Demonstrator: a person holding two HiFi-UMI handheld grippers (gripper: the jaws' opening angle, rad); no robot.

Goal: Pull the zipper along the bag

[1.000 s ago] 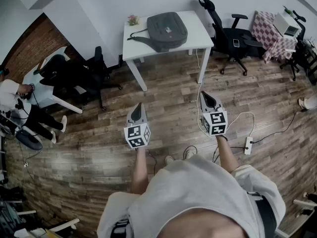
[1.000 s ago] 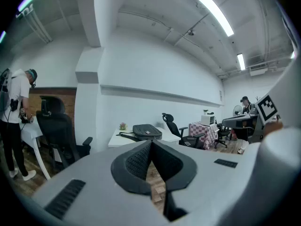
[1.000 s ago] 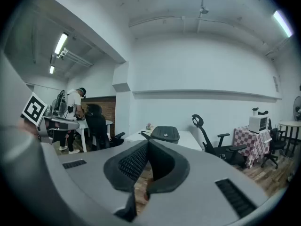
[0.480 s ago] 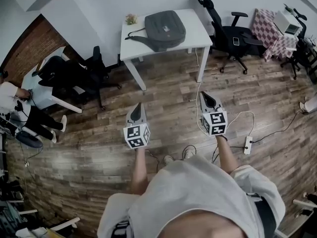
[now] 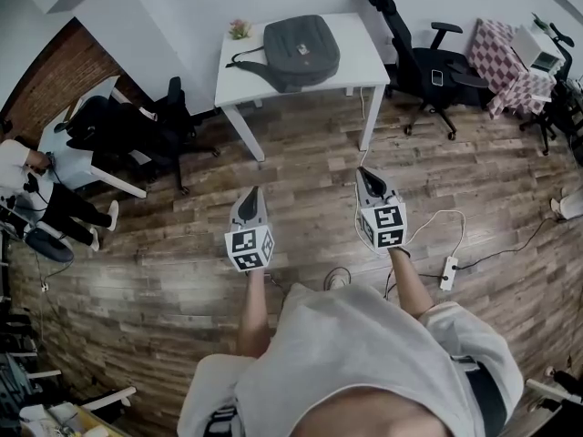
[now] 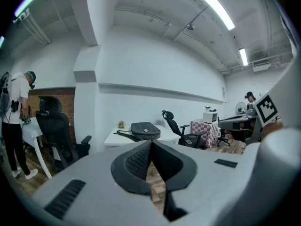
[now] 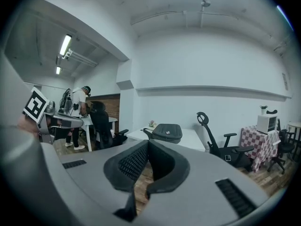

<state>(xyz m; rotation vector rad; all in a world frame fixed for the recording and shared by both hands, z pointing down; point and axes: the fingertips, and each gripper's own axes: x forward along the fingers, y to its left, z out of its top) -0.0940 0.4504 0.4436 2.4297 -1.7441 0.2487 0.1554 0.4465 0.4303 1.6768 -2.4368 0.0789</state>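
Since a second ago, the left gripper (image 5: 253,192) and right gripper (image 5: 363,172) have drifted slightly nearer the surface (image 5: 364,57). Each has its fingers pressed together on nothing. The bag (image 5: 301,51) lies flat on the surface, well ahead, its zipper too small to make out. Open floor (image 5: 310,153) lies between, and a chair (image 5: 414,57) stands beside the surface's right edge.

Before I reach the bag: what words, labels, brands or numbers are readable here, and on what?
No readable text in any view.
Bag on the white table: small patch, too small to read.
Cubes on the left gripper and right gripper: square marker patterns only, no letters or numbers.
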